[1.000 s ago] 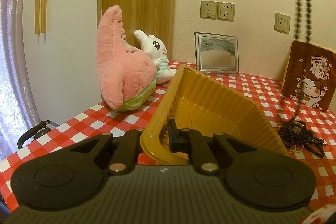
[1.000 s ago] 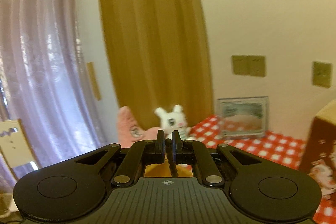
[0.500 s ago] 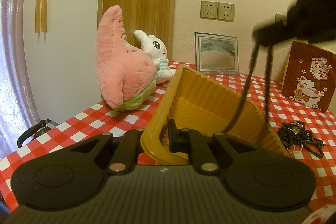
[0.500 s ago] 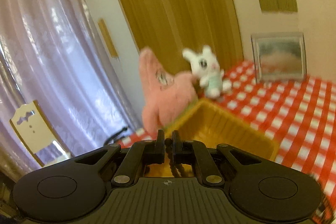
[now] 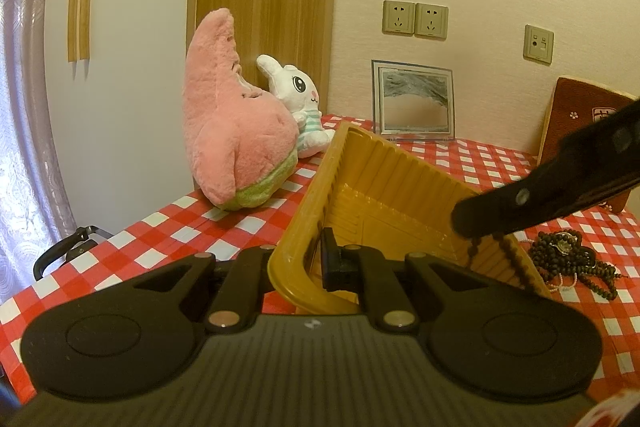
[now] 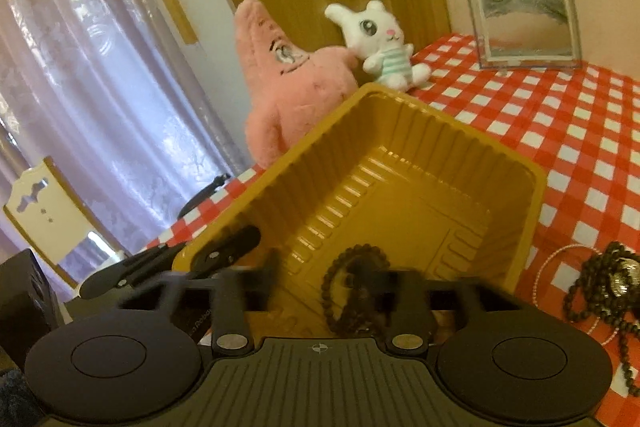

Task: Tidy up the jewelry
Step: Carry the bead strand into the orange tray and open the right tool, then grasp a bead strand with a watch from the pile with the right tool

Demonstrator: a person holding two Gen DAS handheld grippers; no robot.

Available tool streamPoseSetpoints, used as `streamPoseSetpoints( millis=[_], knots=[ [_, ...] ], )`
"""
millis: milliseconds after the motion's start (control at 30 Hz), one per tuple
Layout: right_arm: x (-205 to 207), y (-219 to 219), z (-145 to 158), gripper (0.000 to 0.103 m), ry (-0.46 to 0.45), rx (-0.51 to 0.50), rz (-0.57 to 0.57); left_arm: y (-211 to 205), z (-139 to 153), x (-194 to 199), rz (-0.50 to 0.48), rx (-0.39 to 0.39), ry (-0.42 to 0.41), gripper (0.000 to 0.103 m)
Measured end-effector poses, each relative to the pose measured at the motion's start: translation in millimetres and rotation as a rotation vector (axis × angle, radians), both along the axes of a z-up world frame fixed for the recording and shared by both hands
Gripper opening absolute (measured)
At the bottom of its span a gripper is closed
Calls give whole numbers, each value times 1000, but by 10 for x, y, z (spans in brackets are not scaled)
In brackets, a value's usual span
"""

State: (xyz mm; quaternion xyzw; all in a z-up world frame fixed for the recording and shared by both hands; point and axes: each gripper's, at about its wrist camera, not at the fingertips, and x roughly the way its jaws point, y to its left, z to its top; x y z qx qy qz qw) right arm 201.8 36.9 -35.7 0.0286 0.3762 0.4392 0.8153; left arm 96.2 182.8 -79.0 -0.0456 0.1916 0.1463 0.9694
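Note:
My left gripper [image 5: 320,259] is shut on the near rim of a yellow ribbed plastic tray [image 5: 384,195] and holds it tilted on the red checked table. The tray also shows in the right wrist view [image 6: 400,163]. My right gripper [image 6: 328,287] is open over the tray, its fingers blurred and spread wide. A dark bead string [image 6: 352,287] lies in a loop inside the tray between them. In the left wrist view the right gripper's finger [image 5: 540,203] hangs over the tray's right side with beads [image 5: 500,255] dangling below it.
A heap of dark beads with a pale pearl strand [image 5: 572,259] lies on the table right of the tray, also seen in the right wrist view [image 6: 608,287]. A pink star plush [image 5: 236,131], a white rabbit plush [image 5: 300,103], a picture frame [image 5: 414,103] and a brown cat plaque [image 5: 580,119] stand behind.
My right gripper came down from high above with the bead string, moved over the tray and opened; the beads now rest in the tray. My left gripper kept its hold.

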Motion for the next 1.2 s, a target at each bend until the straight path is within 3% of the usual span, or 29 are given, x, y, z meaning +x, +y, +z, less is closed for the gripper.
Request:
streamPoseSetpoints(
  millis=[267, 800, 1200],
  knots=[
    [-51, -332, 15, 53, -30, -37, -69, 9, -8, -16, 3, -5, 2, 9],
    [216, -1646, -424, 53, 6, -212, -426, 22, -1, -13, 2, -5, 3, 9],
    [404, -1862, -590, 53, -87, -334, -426, 36, -13, -8, 4, -6, 9, 9]
  ],
)
